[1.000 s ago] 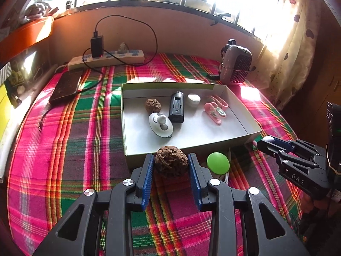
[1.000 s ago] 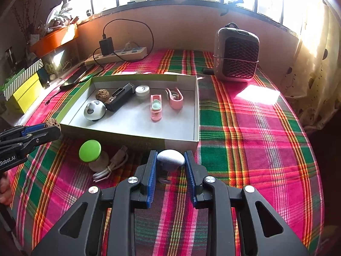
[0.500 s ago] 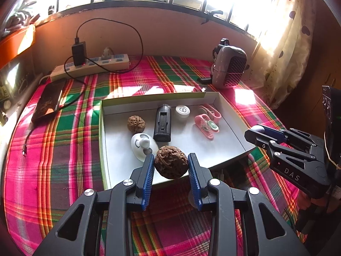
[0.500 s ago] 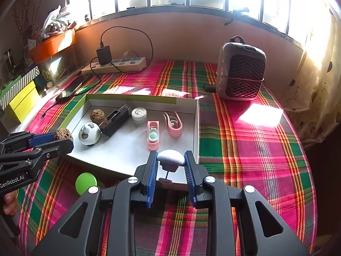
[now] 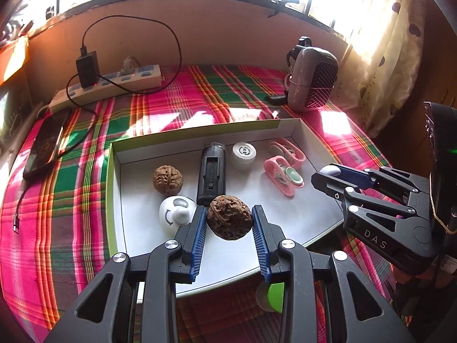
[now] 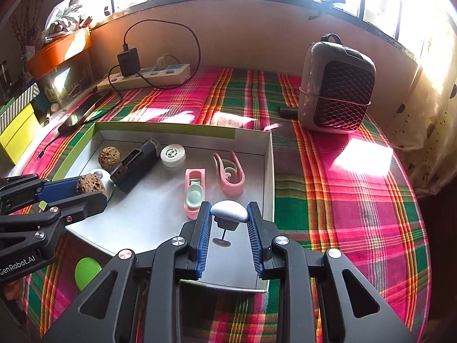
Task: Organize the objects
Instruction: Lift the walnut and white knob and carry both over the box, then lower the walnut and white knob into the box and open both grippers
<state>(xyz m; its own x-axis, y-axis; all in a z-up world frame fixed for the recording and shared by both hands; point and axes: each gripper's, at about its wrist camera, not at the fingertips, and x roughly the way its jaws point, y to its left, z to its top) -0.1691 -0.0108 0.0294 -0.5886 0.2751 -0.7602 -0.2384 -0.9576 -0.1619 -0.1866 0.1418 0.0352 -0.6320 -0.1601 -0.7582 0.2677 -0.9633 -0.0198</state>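
A dark walnut (image 5: 229,221) is held pinched between the blue pads of the left gripper (image 5: 229,223), suspended over the near left part of the open tray (image 5: 200,140). Directly beyond and below it lie a white round gadget (image 5: 174,216) and a black rectangular case (image 5: 212,175), whose long axis runs away from the jaws; a second walnut (image 5: 167,179) rests further left. The right gripper (image 6: 229,219) is closed on a small grey-capped object (image 6: 229,211), carried over the near right corner of the tray, just beside the nearer pink clip (image 6: 194,193). Bare tray floor is seen under both loads, so each release point is judged to lie straight down from its own jaws. The walnut is the likelier to roll toward the white gadget once freed. A green disc (image 6: 87,270) remains outside the tray on the plaid cloth (image 6: 342,200), nearer the left hand.
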